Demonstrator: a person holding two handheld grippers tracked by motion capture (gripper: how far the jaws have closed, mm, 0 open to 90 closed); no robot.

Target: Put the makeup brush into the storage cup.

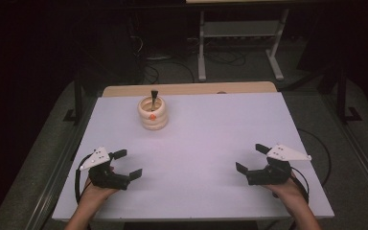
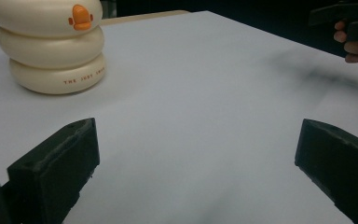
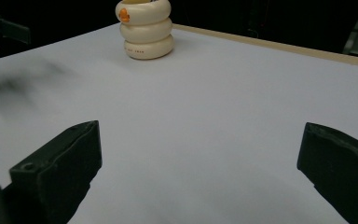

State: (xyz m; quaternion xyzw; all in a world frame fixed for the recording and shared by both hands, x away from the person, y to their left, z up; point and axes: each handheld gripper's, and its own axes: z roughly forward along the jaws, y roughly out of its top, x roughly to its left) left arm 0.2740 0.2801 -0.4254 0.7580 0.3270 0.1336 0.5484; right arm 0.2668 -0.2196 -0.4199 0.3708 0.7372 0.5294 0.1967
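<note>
Both the left gripper [image 1: 123, 164] and the right gripper [image 1: 250, 157] rest wide and empty near the table's [image 1: 211, 134] front edge. The holder [image 1: 154, 113], a tool [image 1: 154, 97] standing inside, sits far-left. Likely the start; next comes a reach toward it.

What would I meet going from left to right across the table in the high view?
Left gripper, jaws open → cream ringed holder with a dark-handled tool standing in it, farther back → right gripper, jaws open.
</note>
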